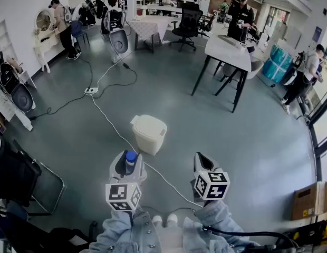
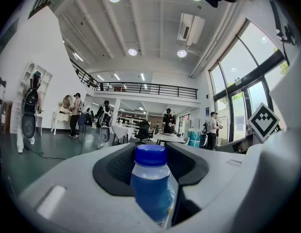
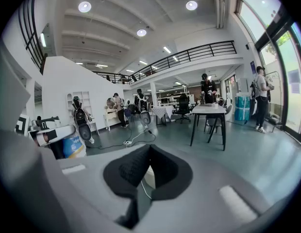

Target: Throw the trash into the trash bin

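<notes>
1. Your left claw [image 1: 125, 166] is gripping the blue-capped bottle [image 2: 151, 186] upright between its jaws.
2. Your right claw [image 1: 203, 162] is sitting beside it, jaws together and empty.
3. Ahead on the floor [image 1: 232, 141], the white trash bin [image 1: 149, 133] is standing apart from both claws, a cable [image 1: 169, 183] running past it.

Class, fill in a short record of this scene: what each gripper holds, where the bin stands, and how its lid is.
left gripper: shut on the bottle, blue cap up
right gripper: shut, nothing between the jaws
trash bin: on the floor ahead of both grippers, lid closed
cable: white, runs along the floor past the bin
task step: bottle not yet in the bin
</notes>
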### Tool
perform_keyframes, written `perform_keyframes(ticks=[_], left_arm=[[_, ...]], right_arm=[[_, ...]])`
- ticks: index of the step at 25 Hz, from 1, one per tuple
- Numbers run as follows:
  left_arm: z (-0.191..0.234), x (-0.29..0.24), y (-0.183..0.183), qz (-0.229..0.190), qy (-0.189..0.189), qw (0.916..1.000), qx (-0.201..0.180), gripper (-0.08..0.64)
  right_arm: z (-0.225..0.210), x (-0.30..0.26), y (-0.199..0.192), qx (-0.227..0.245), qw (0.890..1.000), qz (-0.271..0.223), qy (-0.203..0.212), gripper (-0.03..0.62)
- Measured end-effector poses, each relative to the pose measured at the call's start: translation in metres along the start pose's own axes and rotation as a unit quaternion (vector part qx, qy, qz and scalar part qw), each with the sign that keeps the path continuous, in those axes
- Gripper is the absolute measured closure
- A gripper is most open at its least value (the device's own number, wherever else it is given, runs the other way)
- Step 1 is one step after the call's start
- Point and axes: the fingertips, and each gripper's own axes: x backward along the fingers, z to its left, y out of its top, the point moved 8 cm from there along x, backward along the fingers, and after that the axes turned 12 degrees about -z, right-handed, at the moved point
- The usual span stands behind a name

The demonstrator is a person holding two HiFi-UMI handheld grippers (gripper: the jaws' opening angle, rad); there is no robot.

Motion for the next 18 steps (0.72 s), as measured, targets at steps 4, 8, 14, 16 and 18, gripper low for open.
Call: perform_keyframes(ticks=[4, 8, 14, 16, 18], left_arm=[[0.009, 0.000, 0.000, -0.001, -0.003, 1.0000, 0.007, 0.353], [0.016, 0.001, 0.001, 0.000, -0.002, 0.9999, 0.012, 0.353], [0.027, -0.002, -0.011, 0.010, -0.003, 0.9998, 0.020, 0.353], [0.028, -0.007, -0.013, 0.010, -0.003, 0.9998, 0.016, 0.353], [0.028, -0.014, -0.015, 0.010, -0.001, 0.9998, 0.015, 0.353]], right_arm=[[0.009, -0.006, 0.001, 0.001, 1.000, 0.004, 0.003, 0.589], [0.013, -0.005, 0.006, -0.012, 1.000, -0.009, -0.005, 0.589], [0.006, -0.012, -0.005, -0.031, 0.999, 0.003, -0.028, 0.589], [0.000, -0.016, -0.007, -0.038, 0.999, 0.004, -0.033, 0.589], [-0.008, -0.022, -0.008, -0.044, 0.998, 0.006, -0.037, 0.589]])
